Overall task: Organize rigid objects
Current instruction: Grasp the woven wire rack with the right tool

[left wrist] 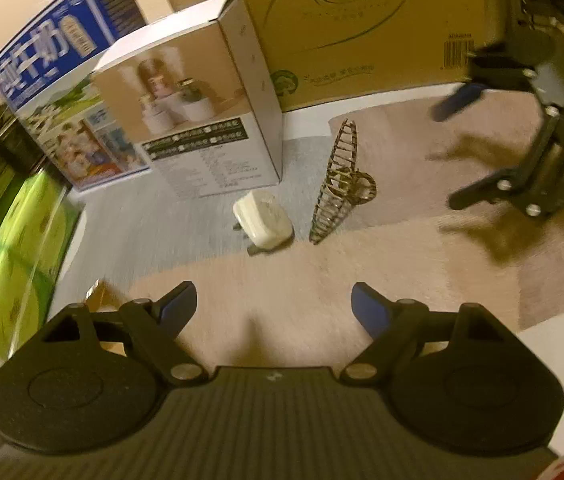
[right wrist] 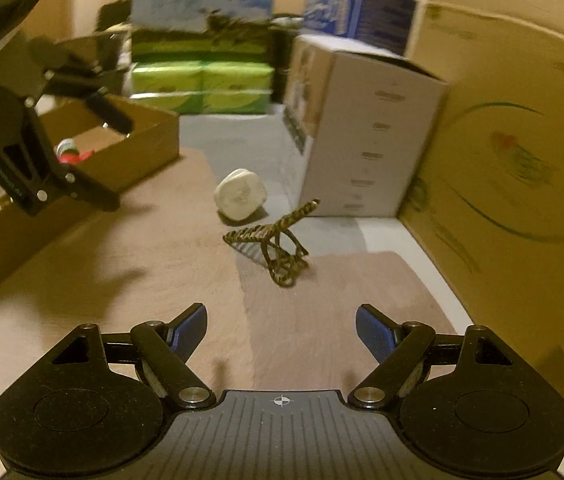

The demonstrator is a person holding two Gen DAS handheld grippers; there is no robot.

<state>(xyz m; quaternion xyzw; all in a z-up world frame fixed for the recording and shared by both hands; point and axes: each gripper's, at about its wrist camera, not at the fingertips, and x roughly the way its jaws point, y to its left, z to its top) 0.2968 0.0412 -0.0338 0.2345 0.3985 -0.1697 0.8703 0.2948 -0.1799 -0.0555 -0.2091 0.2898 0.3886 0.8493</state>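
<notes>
Beige mat [left wrist: 402,264] over a grey surface, hemmed in by cartons; blurred frames. Big brown carton [left wrist: 354,20] at the back forms a wall. White product box [left wrist: 202,104] stands upright against it, blue milk box [left wrist: 54,64] beside, green packs [right wrist: 202,88] further off, likely just stored clutter. Open cardboard tray [right wrist: 138,136] sits at the mat's edge with small items already inside, so it's probably the collection bin.

Left gripper [left wrist: 274,304]: jaws wide, nothing between them, aimed down at the mat. Right gripper [right wrist: 281,326]: also wide and empty, pointed at the loose items.

Task things lie loose on the mat, near the white box. Tortoiseshell hair claw [right wrist: 278,240] rests on its side with one end tipped up, closest to the right gripper. White plug adapter [left wrist: 264,218] lies just beside it, apart, prongs showing.

Likely step: approach for a pick, nothing sorted from this pair yet.
</notes>
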